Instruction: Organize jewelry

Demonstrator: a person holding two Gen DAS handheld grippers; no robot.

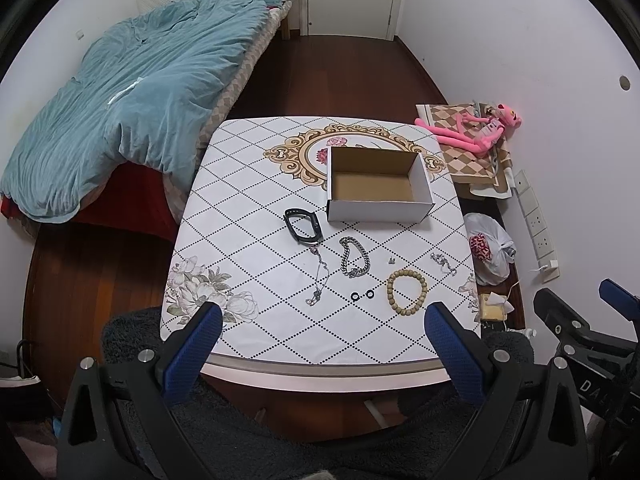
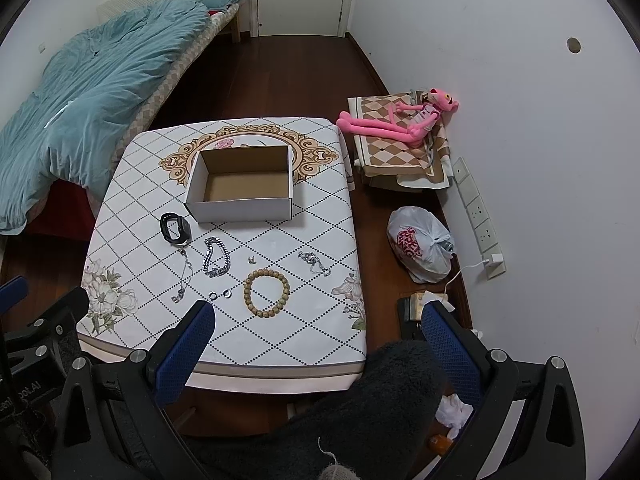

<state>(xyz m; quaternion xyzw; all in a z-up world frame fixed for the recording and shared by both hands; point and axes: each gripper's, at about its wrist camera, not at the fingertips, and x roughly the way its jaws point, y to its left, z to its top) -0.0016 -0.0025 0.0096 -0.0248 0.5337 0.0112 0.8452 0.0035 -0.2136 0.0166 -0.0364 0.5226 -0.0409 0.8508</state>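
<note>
An open, empty cardboard box [image 1: 378,186] [image 2: 242,184] stands on the patterned table [image 1: 248,200] [image 2: 320,320]. In front of it lie a black band [image 1: 303,225] [image 2: 174,229], a silver chain bracelet [image 1: 353,257] [image 2: 216,257], a thin necklace [image 1: 319,280] [image 2: 182,276], two small black rings [image 1: 361,295] [image 2: 219,294], a wooden bead bracelet [image 1: 407,292] [image 2: 267,294], a small stud [image 1: 391,260] [image 2: 252,259] and a silver chain [image 1: 444,263] [image 2: 314,263]. My left gripper [image 1: 326,320] and right gripper [image 2: 318,318] are open and empty, above the table's near edge.
A bed with a blue duvet [image 1: 132,92] [image 2: 80,92] is at the left. A pink plush toy [image 1: 476,130] [image 2: 400,120] lies on folded cloth at the right, with a tied plastic bag [image 1: 488,248] [image 2: 420,244] and a power strip [image 2: 478,216] on the floor by the wall.
</note>
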